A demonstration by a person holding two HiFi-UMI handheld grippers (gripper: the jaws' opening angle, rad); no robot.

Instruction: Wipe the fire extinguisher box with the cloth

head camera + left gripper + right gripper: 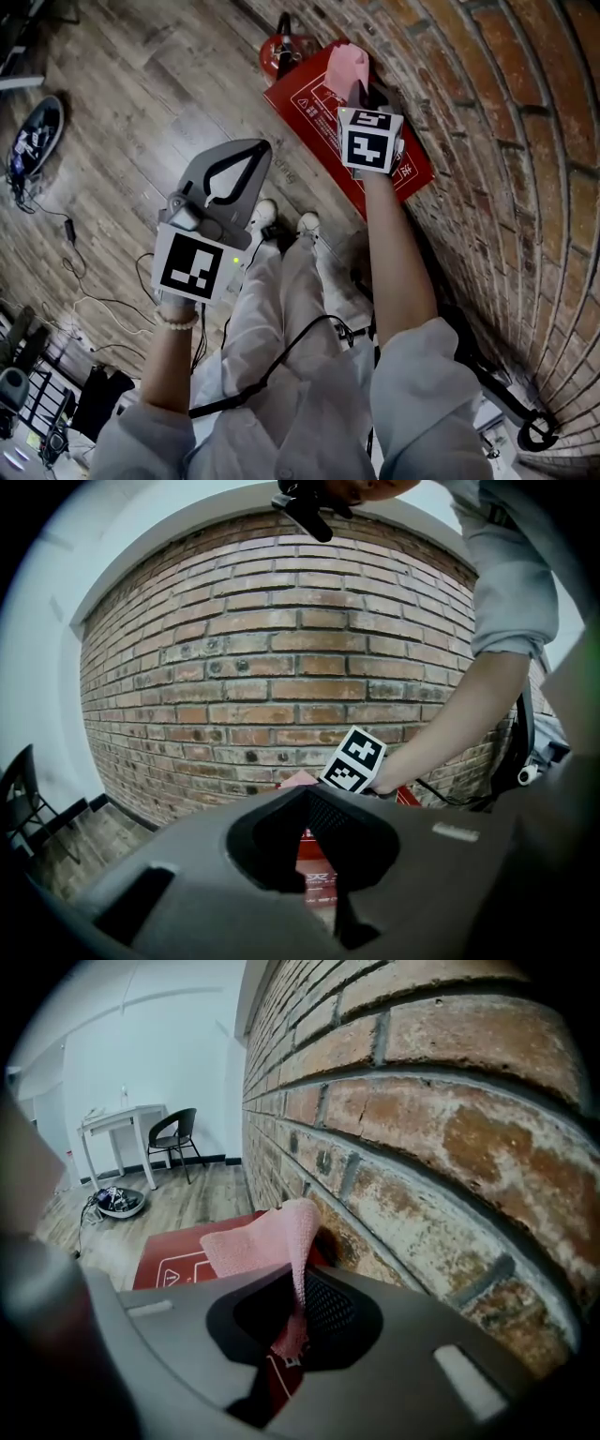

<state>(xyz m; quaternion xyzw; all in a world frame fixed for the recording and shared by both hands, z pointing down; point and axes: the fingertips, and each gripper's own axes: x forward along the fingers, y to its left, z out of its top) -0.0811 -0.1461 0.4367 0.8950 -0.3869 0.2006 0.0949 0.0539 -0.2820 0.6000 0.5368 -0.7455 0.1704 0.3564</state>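
The red fire extinguisher box (314, 111) lies on the wooden floor against the brick wall (506, 141). My right gripper (364, 92) is over the box's far end, shut on a pink cloth (347, 64) that bunches up beyond its tips. In the right gripper view the cloth (267, 1241) hangs pinched between the jaws of the right gripper (298, 1321), with the box (178, 1255) below. My left gripper (262, 148) is held away from the box over the floor, jaw tips together and nothing in them. The left gripper view looks past the left gripper (319, 855) at the box (317, 872).
A red fire extinguisher (278, 52) stands just beyond the box. The person's shoes (265, 214) are beside the box. Cables (70, 234) and a round dark object (36, 136) lie on the floor at left. A table (122, 1117) and a chair (175, 1133) stand far off.
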